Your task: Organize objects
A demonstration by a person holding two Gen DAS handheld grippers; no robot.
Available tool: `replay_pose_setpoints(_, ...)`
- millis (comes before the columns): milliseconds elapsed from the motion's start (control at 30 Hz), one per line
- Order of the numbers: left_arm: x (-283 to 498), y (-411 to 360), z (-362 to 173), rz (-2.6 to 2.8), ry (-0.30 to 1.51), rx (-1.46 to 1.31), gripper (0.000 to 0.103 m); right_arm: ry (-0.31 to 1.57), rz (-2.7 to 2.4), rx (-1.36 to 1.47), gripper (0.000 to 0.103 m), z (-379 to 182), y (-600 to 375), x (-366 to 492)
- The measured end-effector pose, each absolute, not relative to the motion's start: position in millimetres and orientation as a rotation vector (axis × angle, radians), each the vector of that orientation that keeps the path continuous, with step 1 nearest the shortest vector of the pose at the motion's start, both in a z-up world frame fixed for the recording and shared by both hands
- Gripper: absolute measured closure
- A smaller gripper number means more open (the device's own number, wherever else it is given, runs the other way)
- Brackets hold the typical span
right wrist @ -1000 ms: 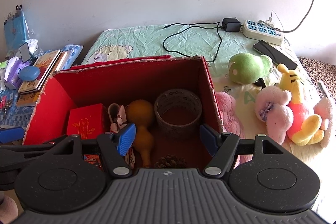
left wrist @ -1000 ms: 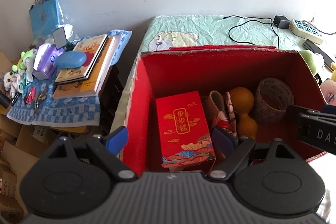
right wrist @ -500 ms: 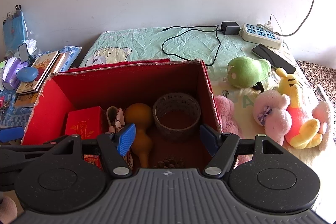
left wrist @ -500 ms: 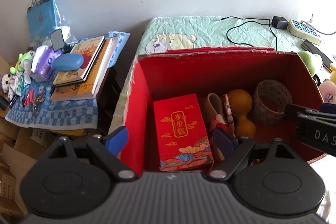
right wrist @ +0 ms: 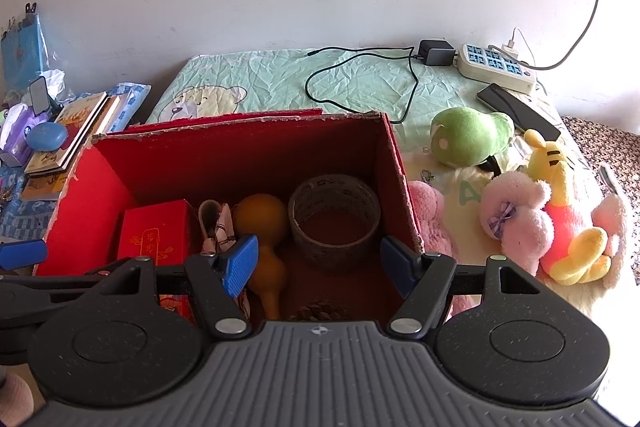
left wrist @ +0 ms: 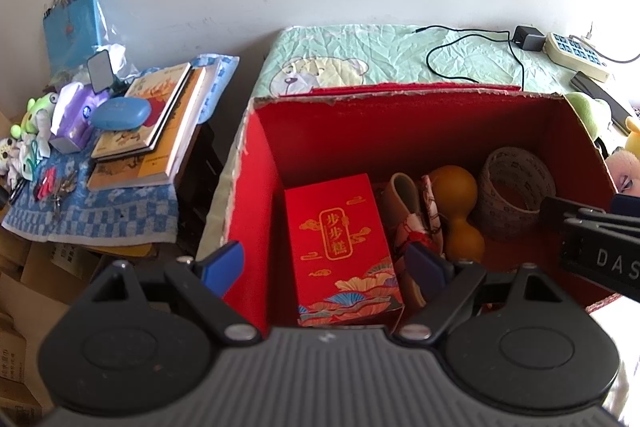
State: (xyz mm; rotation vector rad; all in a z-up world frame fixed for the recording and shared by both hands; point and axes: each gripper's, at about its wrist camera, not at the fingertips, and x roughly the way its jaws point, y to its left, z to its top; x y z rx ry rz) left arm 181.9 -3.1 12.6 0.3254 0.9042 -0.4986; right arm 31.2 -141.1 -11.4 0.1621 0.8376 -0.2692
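An open red cardboard box [left wrist: 248,195] [right wrist: 394,167] sits on a bed with a green sheet. Inside lie a red gift carton [left wrist: 340,247] [right wrist: 154,231], a small shoe-like item [left wrist: 404,199], an orange gourd [left wrist: 458,203] [right wrist: 260,227], a roll of tape [left wrist: 516,195] [right wrist: 334,219] and a pine cone [right wrist: 320,311]. My left gripper [left wrist: 326,267] hovers open over the box's left wall and the carton. Over the box's right half my right gripper [right wrist: 318,263] is open and empty. Neither holds anything.
Right of the box lie plush toys: a green one [right wrist: 468,135], a pink one [right wrist: 516,215] and a yellow-and-red one [right wrist: 568,223]. A power strip [right wrist: 496,67], a charger cable [right wrist: 360,83] and a dark phone [right wrist: 516,111] rest near the wall. A side table [left wrist: 100,219] at left holds books and small clutter.
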Motion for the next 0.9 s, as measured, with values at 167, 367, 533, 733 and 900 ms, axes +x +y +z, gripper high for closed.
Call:
replay_pose_setpoints(167,182.8,-4.1,11.6,-0.5,0.906,0.331,0.015,0.847,-0.267,0.17,0.032,-14.0,-141.2,31.6)
replay_pose_setpoints(367,182.6,-7.8,9.1,-0.503,0.911,0.341,0.015,0.852,-0.26,0.18,0.032,-17.0,-142.3,30.6)
replay_pose_setpoints(533,181.3,-10.1,8.8,-0.508,0.907,0.348,0.015,0.853,-0.253,0.185,0.032,-18.2,-143.4,31.3)
replay_pose_setpoints(733,181.0,-11.7,9.1,-0.519,0.901,0.347,0.015,0.846,-0.243,0.188,0.032,-18.5,-144.5,31.1)
replay_pose_setpoints(900,180.0,-12.6,12.0,-0.513,0.866,0.348,0.015,0.835,-0.242,0.192,0.032,-17.6,-145.5,31.6)
